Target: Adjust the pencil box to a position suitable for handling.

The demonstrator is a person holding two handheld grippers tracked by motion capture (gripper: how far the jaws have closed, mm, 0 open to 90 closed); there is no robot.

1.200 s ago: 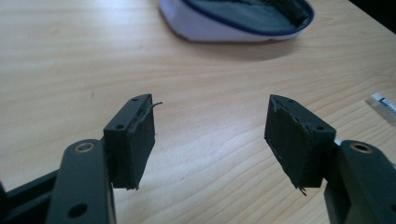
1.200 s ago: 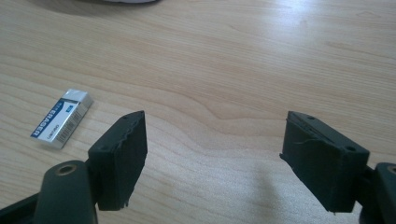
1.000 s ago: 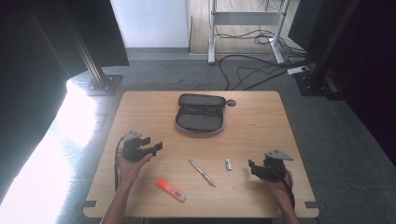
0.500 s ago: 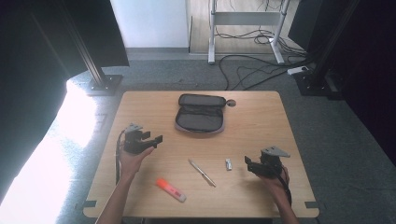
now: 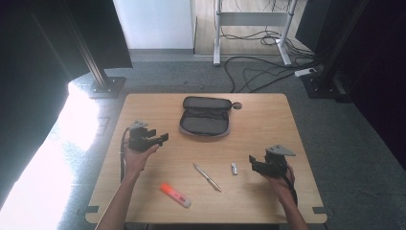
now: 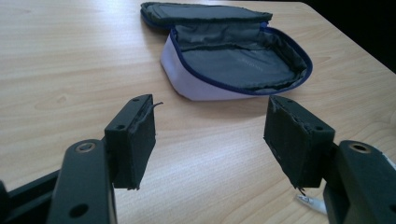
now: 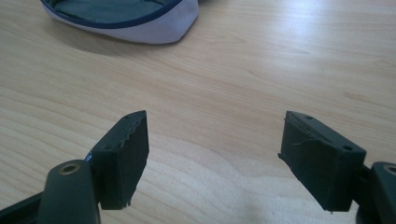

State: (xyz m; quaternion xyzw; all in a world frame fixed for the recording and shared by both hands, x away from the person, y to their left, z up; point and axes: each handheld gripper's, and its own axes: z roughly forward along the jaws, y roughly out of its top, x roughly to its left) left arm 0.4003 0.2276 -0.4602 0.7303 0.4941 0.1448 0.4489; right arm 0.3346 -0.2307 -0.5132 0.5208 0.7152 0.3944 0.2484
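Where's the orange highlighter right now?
In the high view the orange highlighter lies flat near the table's front edge, left of centre, just left of the pen and nearer the left tongs. Nothing touches it.

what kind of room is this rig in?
Probably a lab or recording workspace, not a home. A plain light wooden table stands on grey carpet, black metal frame posts are bolted to floor plates beside it, and loose black cables trail past a white metal stand behind.
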